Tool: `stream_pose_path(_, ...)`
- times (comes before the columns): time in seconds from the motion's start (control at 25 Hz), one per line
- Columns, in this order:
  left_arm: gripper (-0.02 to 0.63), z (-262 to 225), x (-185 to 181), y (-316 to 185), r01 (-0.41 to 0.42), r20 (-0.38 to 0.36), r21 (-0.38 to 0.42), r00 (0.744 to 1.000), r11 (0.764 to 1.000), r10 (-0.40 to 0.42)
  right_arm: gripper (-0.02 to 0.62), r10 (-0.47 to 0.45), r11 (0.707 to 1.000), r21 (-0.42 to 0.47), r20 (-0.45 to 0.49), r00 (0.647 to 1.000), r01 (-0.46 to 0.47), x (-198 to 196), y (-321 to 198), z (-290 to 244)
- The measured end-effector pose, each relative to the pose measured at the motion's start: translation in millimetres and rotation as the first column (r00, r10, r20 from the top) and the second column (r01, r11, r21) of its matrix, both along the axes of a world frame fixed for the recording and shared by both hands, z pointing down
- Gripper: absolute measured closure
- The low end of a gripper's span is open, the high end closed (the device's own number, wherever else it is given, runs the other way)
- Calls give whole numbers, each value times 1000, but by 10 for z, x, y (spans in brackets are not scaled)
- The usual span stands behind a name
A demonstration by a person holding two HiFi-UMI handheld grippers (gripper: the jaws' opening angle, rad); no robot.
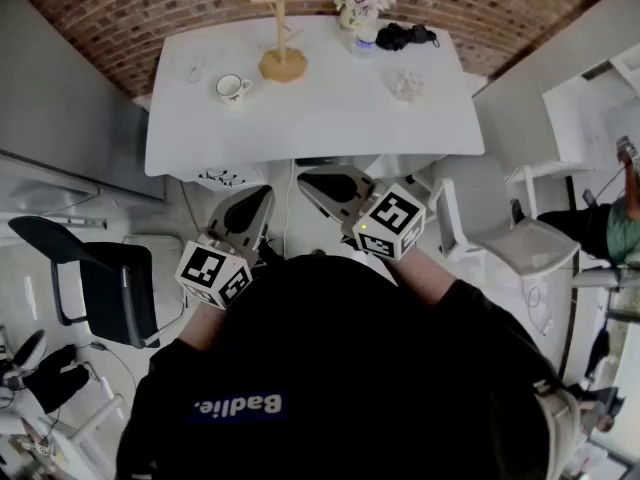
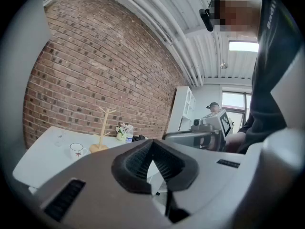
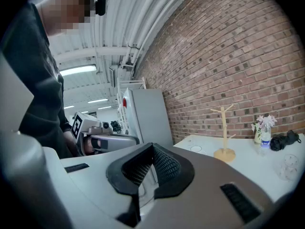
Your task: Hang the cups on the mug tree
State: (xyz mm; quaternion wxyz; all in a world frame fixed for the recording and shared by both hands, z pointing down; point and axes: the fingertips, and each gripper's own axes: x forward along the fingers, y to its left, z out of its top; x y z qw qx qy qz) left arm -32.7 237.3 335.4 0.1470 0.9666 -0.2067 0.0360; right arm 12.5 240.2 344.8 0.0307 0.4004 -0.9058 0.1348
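Observation:
A wooden mug tree (image 1: 283, 38) stands near the back of the white table (image 1: 320, 128), with no cup on its pegs. A white patterned cup (image 1: 233, 88) sits to its left on the tabletop. My left gripper (image 1: 258, 200) and right gripper (image 1: 318, 180) are held close to my body, well short of the table's near edge, both shut and empty. In the left gripper view the left gripper (image 2: 152, 148) has its pads together, with the cup (image 2: 76, 150) and the mug tree (image 2: 104, 128) far off. The right gripper (image 3: 152, 152) is likewise shut, the mug tree (image 3: 224, 133) distant.
A flower vase (image 1: 362, 10), a black bundle (image 1: 407, 36) and a clear glass (image 1: 407, 85) stand on the table's right part, and a small glass (image 1: 193, 71) at the left. A black chair (image 1: 110, 278) is at my left, a white chair (image 1: 500, 238) at my right.

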Motion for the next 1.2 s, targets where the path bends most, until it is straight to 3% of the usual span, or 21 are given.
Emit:
stream_pose_path(0.76, 603, -16, -178, -298, 8, -8, -4, 1000, 1000, -8, 565, -30, 999, -23, -21, 999, 30, -212, -308, 58)
stream_pose_path(1.2, 603, -40, -413, -915, -19, -12, 17, 1000, 1000, 19, 565, -12, 999, -44, -48, 999, 10, -443, -905, 64)
